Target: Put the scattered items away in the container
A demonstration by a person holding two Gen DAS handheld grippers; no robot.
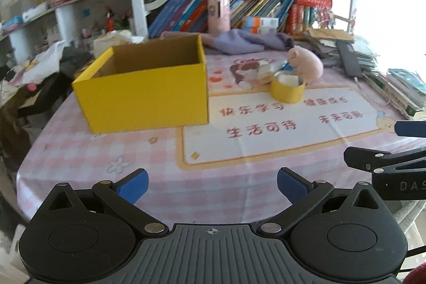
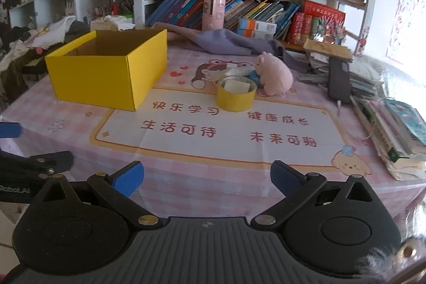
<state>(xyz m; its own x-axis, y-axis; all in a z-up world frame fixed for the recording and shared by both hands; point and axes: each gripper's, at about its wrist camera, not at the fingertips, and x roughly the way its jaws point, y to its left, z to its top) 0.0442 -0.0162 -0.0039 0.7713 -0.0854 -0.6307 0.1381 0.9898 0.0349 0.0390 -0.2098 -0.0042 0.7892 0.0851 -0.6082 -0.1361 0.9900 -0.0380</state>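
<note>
An open yellow box (image 1: 143, 95) (image 2: 106, 76) stands on the pink checked tablecloth, left of centre. To its right lie a yellow tape roll (image 1: 287, 89) (image 2: 235, 95), a pink plush pig (image 1: 306, 64) (image 2: 274, 73), and small white and blue items (image 1: 269, 68) (image 2: 239, 71) huddled behind the roll. My left gripper (image 1: 213, 186) is open and empty, low over the table's near edge. My right gripper (image 2: 207, 178) is open and empty too, near the front edge. Each gripper shows at the side of the other's view.
A purple cloth (image 2: 226, 41) lies behind the items. A dark phone (image 2: 339, 79) rests on stacked books (image 2: 394, 124) at the right. Bookshelves (image 2: 239, 4) line the back. Clothes (image 1: 40, 63) pile up at the left.
</note>
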